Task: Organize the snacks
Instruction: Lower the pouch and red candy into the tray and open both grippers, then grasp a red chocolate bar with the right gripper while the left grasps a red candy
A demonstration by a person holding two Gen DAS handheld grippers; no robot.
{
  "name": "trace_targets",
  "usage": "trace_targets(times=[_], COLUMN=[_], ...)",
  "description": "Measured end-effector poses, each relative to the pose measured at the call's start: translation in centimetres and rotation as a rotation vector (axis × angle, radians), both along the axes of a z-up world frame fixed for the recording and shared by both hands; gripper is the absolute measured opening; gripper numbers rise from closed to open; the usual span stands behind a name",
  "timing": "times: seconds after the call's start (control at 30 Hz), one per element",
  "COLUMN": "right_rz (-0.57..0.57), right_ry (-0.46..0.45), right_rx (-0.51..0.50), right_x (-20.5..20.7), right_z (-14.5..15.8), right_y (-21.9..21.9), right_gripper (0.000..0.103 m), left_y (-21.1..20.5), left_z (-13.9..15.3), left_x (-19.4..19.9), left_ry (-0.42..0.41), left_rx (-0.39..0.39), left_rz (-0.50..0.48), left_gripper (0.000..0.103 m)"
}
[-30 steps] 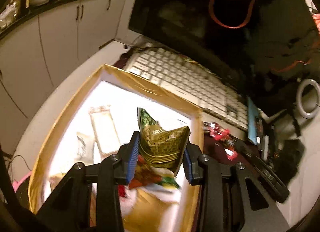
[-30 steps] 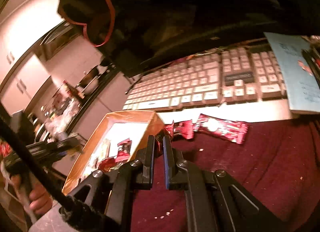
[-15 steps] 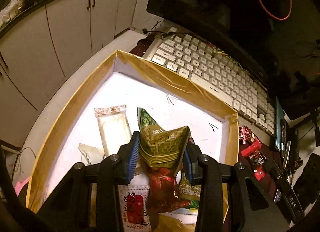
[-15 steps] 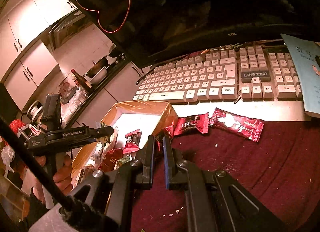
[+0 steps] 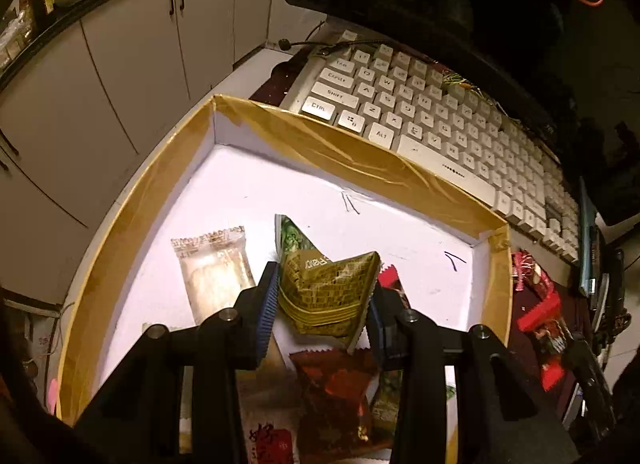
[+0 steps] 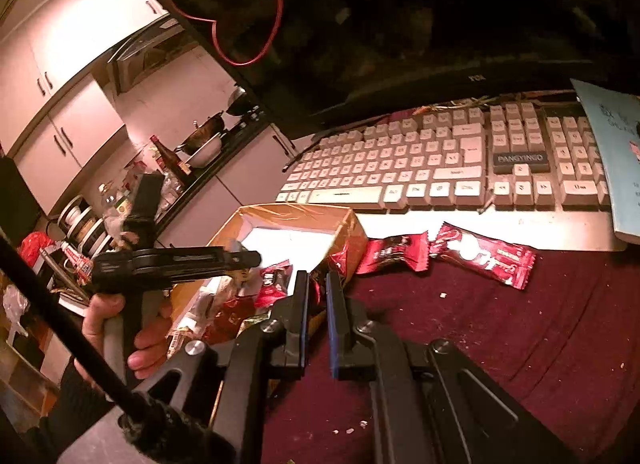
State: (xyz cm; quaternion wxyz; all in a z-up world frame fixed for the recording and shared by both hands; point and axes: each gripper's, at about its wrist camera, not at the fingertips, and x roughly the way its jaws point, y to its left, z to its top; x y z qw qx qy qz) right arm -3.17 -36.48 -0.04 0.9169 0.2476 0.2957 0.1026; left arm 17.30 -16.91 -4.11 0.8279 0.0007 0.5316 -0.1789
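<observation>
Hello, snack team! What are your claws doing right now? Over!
Left claw holding green-gold snack packet over taped cardboard box. Right claw shut, empty. Two red snack packets waiting outside box.

Home kitchen: cabinets (image 5: 132,55), pans (image 6: 204,135), desk keyboard (image 6: 440,167).

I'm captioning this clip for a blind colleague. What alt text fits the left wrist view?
The left gripper holds a crumpled olive-green snack packet over an open cardboard box with a white floor. A pale wrapped snack and red packets lie in the box, and a white keyboard sits just beyond its far wall.
</observation>
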Motion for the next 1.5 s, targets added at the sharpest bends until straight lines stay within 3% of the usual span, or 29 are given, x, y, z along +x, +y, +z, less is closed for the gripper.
trace_targets(times=[0.2,0.4,0.47,0.6,0.73,0.8,0.87,0.93,1.0,1.13,1.27,1.37,1.5], right_rz=[0.028,0.042,0.034,0.009,0.010,0.012,0.002,-0.013,-0.046,-0.086,-0.189,-0.239,-0.240], right_ry=[0.001,0.071,0.096,0.176,0.247,0.252,0.227,0.189,0.180,0.221,0.288,0.344,0.319], right_rx=[-0.023,-0.071,-0.088,-0.134,-0.104,-0.081,-0.057,-0.035,-0.023,-0.019,-0.105,-0.109,-0.096], right_x=[0.5,4.0,5.8,8.9,9.9,9.4,8.2,6.4,4.1,0.9,-0.7,-0.9,-0.8], right_z=[0.8,2.2,2.3,0.6,-1.5,-1.4,-0.7,0.5,1.3,1.1,-0.2,-1.7,-1.5], right_y=[1.3,4.1,5.0,6.3,6.2,5.9,5.3,4.5,3.4,1.1,-2.1,-4.2,-5.6], right_gripper=[0.006,0.006,0.006,0.006,0.009,0.009,0.021,0.039,0.049,0.054,0.058,0.058,0.058], left_y=[0.2,1.8,2.6,4.0,5.5,6.1,6.4,6.5,6.2,4.2,1.2,-0.6,-2.5], left_z=[0.9,2.9,3.6,4.5,5.4,5.7,5.9,6.2,6.6,7.5,8.1,7.9,7.3], left_x=[-0.7,-2.0,-2.5,-4.3,-6.4,-7.5,-8.3,-9.2,-10.3,-12.0,-13.2,-13.4,-13.2], left_ry=[-0.042,-0.102,-0.121,-0.147,-0.182,-0.200,-0.203,-0.199,-0.209,-0.202,-0.227,-0.228,-0.233], left_rx=[-0.005,-0.052,-0.071,-0.097,-0.111,-0.116,-0.133,-0.158,-0.176,-0.203,-0.168,-0.142,-0.086], left_rz=[-0.017,-0.015,0.000,0.006,0.019,0.029,0.041,0.037,0.024,-0.031,-0.106,-0.136,-0.185], left_gripper=[0.043,0.064,0.065,0.065,0.066,0.067,0.068,0.068,0.069,0.069,0.070,0.070,0.070])
